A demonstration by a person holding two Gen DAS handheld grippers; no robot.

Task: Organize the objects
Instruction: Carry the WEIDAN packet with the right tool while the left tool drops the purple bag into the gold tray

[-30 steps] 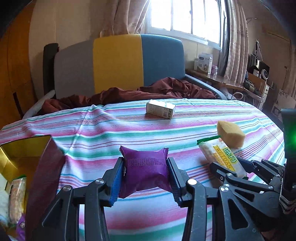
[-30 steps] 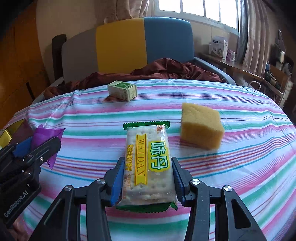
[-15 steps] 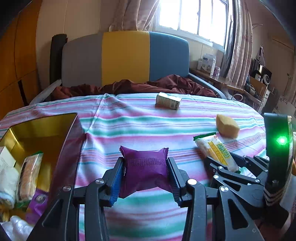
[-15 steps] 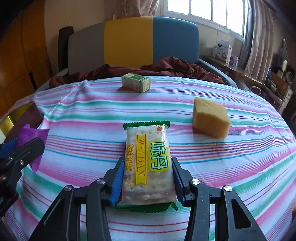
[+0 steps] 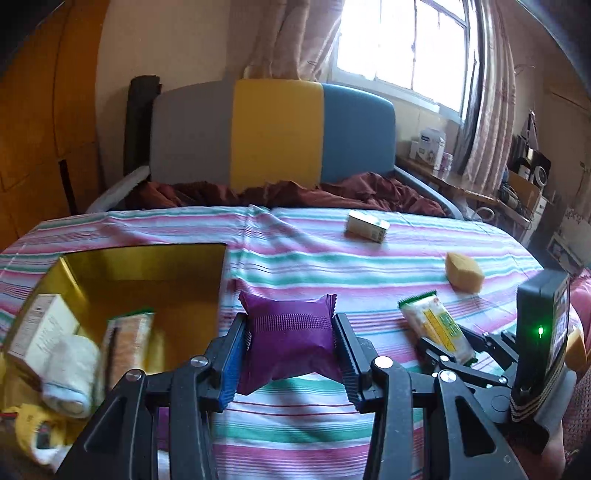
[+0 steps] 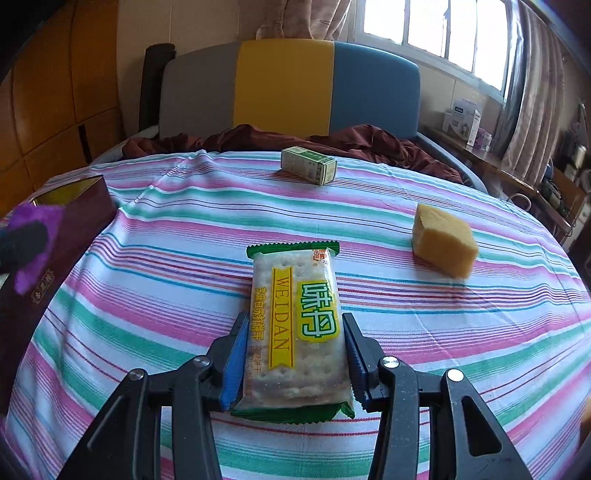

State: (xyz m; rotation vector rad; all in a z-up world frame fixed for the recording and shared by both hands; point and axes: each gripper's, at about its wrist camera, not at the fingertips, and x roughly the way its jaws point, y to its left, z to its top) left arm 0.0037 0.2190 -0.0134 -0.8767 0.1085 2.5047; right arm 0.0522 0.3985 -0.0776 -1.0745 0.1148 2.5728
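A purple packet (image 5: 290,345) is clamped between the pads of the left claw (image 5: 290,354) and held above the striped cloth (image 5: 332,266), just beside the near right edge of the gold-lined box (image 5: 147,266). The box is open at the top, and a white carton (image 5: 40,332), a rolled white cloth (image 5: 72,373) and a cracker pack (image 5: 127,343) are seen lying inside it. A cracker packet (image 6: 295,328) marked WEIDAN, clear with green ends, is gripped at its sides by the right claw (image 6: 293,363) over open cloth. Ahead, well apart from both claws, a yellow sponge block (image 6: 443,240) and a small green-and-white box (image 6: 308,164) are left on the surface. Beyond its far edge a maroon blanket (image 6: 332,142) and a grey, yellow and blue chair back (image 6: 284,85) are seen, with a bright window (image 6: 436,26) behind.
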